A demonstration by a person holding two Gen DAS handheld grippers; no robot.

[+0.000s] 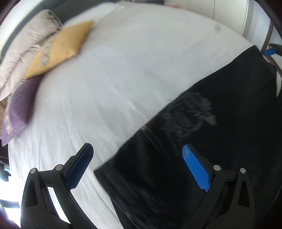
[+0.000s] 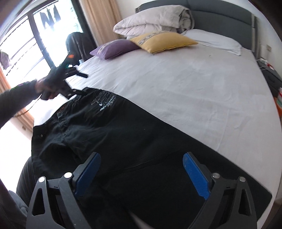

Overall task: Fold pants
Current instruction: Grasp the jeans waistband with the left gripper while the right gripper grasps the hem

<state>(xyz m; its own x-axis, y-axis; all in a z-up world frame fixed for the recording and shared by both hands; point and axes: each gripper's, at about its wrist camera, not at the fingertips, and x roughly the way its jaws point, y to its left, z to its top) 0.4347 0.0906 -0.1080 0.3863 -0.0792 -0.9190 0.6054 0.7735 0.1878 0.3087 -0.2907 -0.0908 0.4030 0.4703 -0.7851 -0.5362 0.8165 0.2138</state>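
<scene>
Black pants [image 2: 123, 137] lie flat along the near edge of the white bed [image 2: 185, 84], waistband to the left, with a pale print near the waist [image 2: 104, 100]. They also show in the left wrist view [image 1: 220, 132]. My left gripper [image 1: 139, 158] is open, hovering over the pants' waist edge, one finger over the sheet, one over the fabric. It also shows in the right wrist view [image 2: 77, 82], held by a hand. My right gripper [image 2: 141, 165] is open above the pants' legs, holding nothing.
A yellow cushion [image 2: 162, 41], a purple cushion [image 2: 114, 48] and a folded pale duvet [image 2: 155, 21] lie at the head of the bed by a grey headboard [image 2: 220, 12]. A window with curtains [image 2: 26, 44] is on the left.
</scene>
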